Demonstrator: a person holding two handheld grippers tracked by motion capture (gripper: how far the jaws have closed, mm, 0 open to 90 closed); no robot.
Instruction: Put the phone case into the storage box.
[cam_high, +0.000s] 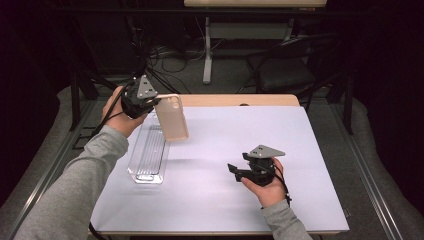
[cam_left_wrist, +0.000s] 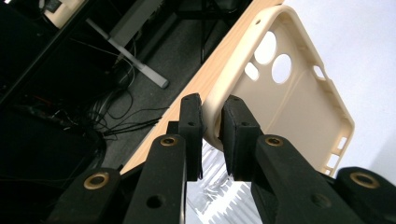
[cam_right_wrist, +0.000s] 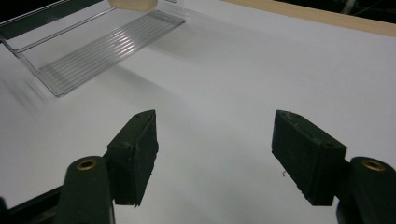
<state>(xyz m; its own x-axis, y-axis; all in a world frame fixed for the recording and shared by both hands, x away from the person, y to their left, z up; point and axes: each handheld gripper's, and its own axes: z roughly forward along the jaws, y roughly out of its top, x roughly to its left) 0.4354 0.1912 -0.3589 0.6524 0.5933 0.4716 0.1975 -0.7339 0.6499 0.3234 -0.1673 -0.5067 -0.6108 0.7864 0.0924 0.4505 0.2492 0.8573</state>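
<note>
A: Left gripper (cam_high: 150, 102) is clamped on the rim of the beige phone case (cam_high: 172, 117), near its camera-hole end. The case hangs clear of the white table (cam_high: 240, 150), above the far end of the clear plastic tray (cam_high: 147, 155). Looks like you are carrying the case, either out of the tray or back into it.

B: How should you manage it?

A: Keep the pinch steady; the rim is thin and soft, so my guess is a twist could flex it loose. Move slowly, case hanging straight, and watch its lower edge against the tray wall.

B: Case versus fingers?

A: In the left gripper view the rim (cam_left_wrist: 211, 116) sits between the two pads, both pressing on it, and the case body fans out toward 1 o'clock, open side facing the camera. In the high view the case hangs at about 4 o'clock from that gripper.

B: The other hand?

A: Right gripper (cam_high: 239, 169) rests low at 4 o'clock from the tray, well apart from it. Its jaws stand wide with nothing between them.
</note>
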